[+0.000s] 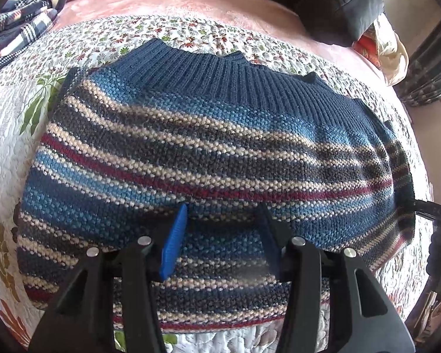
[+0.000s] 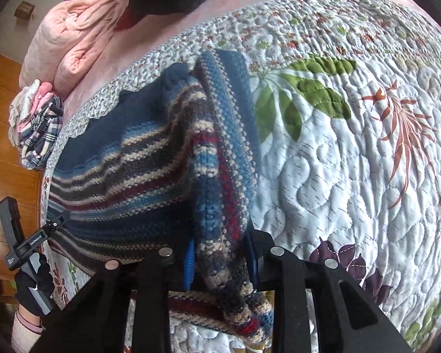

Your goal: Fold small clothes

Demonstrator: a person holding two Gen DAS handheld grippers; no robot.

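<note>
Reading "GenRobot.AI": left hand-held gripper

Sweater: coarse, nubbly wool knit with a ribbed collar. Quilt: stitched, puckered matt cotton. Far blanket: soft plush. Gripper arms: matt black plastic, shiny metal pins.

Left claw: jaws spread apart, blue-padded fingers resting on the striped sweater at its near edge, nothing pinched. Right claw: jaws closed on a bunched fold at the sweater's right side, knit lifted between the pads. Gloved hand grips the left handle, pale sleeve cuff below.
</note>
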